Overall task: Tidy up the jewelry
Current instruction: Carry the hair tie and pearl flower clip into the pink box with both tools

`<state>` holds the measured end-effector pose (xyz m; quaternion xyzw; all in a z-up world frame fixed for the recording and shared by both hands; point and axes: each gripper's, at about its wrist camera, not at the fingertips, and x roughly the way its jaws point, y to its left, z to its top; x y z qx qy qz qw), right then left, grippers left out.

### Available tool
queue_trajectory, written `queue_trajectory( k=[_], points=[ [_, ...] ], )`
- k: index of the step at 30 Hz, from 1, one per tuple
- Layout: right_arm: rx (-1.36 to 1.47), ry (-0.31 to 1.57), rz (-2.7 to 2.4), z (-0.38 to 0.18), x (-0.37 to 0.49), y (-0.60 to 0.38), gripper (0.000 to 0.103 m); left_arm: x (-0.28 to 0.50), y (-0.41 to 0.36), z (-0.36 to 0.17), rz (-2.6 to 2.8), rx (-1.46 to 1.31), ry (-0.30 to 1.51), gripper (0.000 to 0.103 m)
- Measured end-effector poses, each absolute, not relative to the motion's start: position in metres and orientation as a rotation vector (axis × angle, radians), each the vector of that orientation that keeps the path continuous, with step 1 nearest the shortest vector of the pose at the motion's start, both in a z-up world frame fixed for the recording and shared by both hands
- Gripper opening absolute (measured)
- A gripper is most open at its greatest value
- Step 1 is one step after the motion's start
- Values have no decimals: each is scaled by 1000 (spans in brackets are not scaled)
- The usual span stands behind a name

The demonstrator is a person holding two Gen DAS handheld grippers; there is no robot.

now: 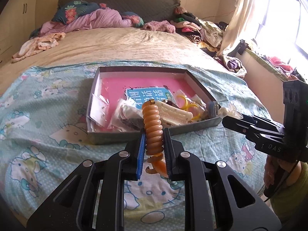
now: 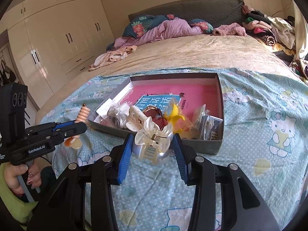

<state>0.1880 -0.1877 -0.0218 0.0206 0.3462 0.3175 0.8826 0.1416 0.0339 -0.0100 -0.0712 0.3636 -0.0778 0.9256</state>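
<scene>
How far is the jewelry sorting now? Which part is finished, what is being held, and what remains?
Done: several pieces already lie in the shallow grey box: a yellow hair clip, a cream ribbed hair clip and small clear packets.
In hand: the left tool is shut on an orange spiral hair tie; the right tool grips a translucent flower-shaped claw clip.
Left: both held pieces are outside the box.
</scene>
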Motion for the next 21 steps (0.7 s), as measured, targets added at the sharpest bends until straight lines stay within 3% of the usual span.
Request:
queue_trajectory(
  k=[21],
  points=[
    [11, 658, 669, -1, 226, -166, 41, 182, 72, -10, -73, -175, 753, 11]
  ],
)
